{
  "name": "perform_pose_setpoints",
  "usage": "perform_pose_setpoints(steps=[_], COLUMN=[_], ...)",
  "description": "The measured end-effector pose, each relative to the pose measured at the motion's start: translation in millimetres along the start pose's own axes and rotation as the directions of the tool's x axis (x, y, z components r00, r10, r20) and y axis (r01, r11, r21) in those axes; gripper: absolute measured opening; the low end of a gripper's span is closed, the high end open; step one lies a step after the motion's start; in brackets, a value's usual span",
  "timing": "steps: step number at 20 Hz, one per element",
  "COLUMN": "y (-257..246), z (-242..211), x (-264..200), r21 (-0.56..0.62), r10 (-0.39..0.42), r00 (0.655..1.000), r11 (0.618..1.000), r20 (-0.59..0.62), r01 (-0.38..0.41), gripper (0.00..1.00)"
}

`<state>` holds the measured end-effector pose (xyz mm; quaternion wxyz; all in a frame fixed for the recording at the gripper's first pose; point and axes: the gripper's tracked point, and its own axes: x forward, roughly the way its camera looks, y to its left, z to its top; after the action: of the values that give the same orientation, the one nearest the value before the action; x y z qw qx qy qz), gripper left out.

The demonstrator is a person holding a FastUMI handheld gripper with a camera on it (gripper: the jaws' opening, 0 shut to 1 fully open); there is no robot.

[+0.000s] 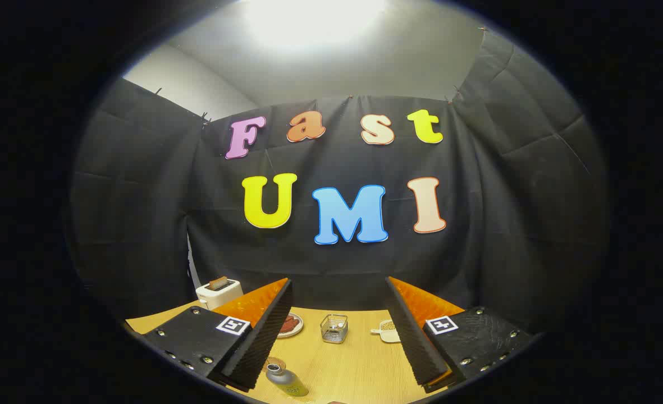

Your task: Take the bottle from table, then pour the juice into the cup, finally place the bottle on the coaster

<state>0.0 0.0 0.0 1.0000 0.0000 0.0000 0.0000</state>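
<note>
1. Two fingers of the gripper [339, 331] stand spread wide w/ nothing between them; gripper is released, held above the table [359, 370].
2. Step in hand, by judgement: the first one, taking the bottle [285, 380]. It stands untouched on the table, low and just inside the left finger [258, 336], near its base, not yet between the pads.
3. Next move prob. calls for dropping the gripper down and shifting left so the bottle body sits centred between both fingers, then closing.
4. Bottle look: small, greyish-green body, silver cap on top; upright as far as the fisheye lets one tell. A round coaster-like disc [275, 362] peeks just behind it, partly hidden.
5. Beyond the fingers: a clear cup [334, 328] mid-table, a small plate [291, 325] to its left, a white dish [388, 332] to its right, a toaster [219, 292] at the far left corner.
</note>
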Motion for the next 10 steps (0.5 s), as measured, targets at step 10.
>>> perform_pose_setpoints(steps=[10], y=[2.7], z=[-8.3], x=[2.3], r21=[-0.011], r10=[-0.024], r00=[0.999], r11=[1.000], r20=[-0.031], r01=[0.024], gripper=[0.98])
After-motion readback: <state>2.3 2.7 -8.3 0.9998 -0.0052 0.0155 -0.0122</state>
